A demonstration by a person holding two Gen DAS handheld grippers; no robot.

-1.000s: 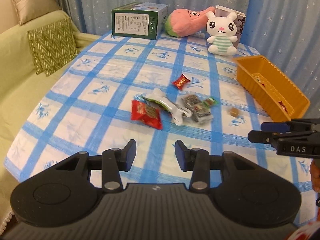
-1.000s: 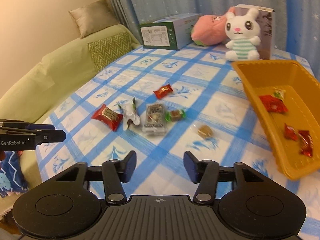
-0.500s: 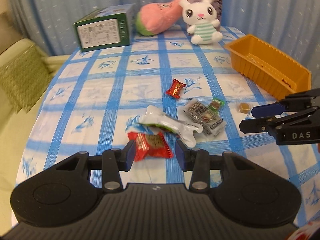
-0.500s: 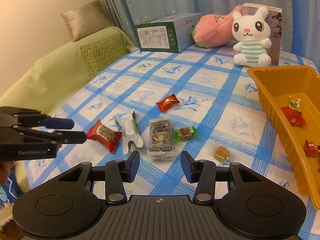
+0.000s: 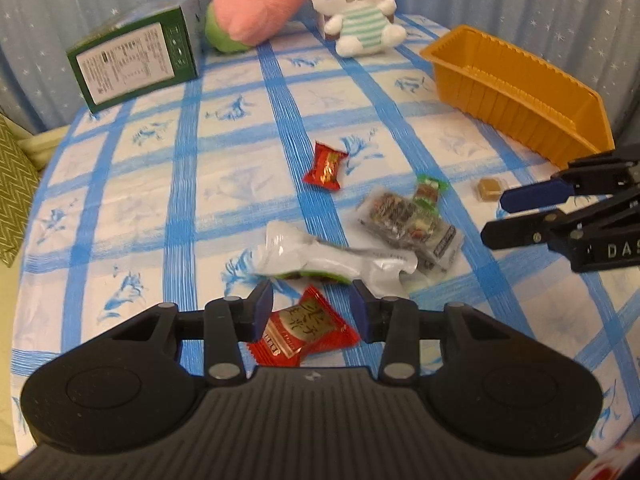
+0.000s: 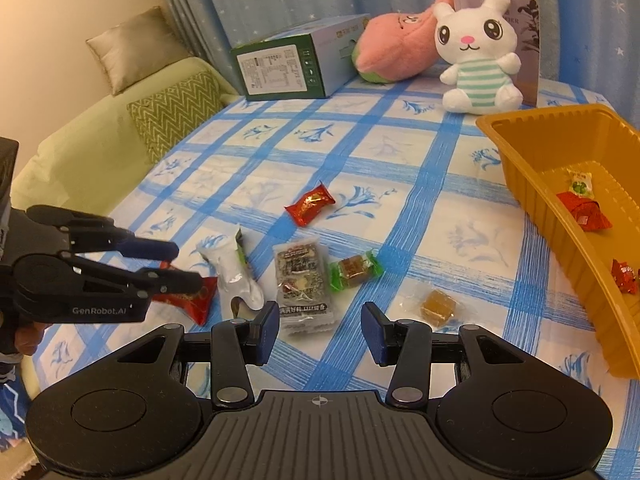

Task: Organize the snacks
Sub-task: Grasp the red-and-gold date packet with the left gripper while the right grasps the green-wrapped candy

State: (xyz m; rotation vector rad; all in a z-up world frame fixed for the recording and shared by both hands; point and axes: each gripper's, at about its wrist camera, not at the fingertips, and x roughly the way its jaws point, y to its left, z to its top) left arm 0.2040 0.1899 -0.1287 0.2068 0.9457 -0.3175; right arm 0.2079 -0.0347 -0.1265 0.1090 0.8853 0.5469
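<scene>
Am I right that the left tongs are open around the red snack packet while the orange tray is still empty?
Not quite: the orange tray already holds several wrapped snacks, as the right wrist view shows. The left tongs are indeed open around the red snack packet.

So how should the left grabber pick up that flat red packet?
Across its short sides, coming down from above. The red packet lies flat on the tablecloth, already between the open left gripper's fingers, so closing on its puffy middle likely works.
</scene>
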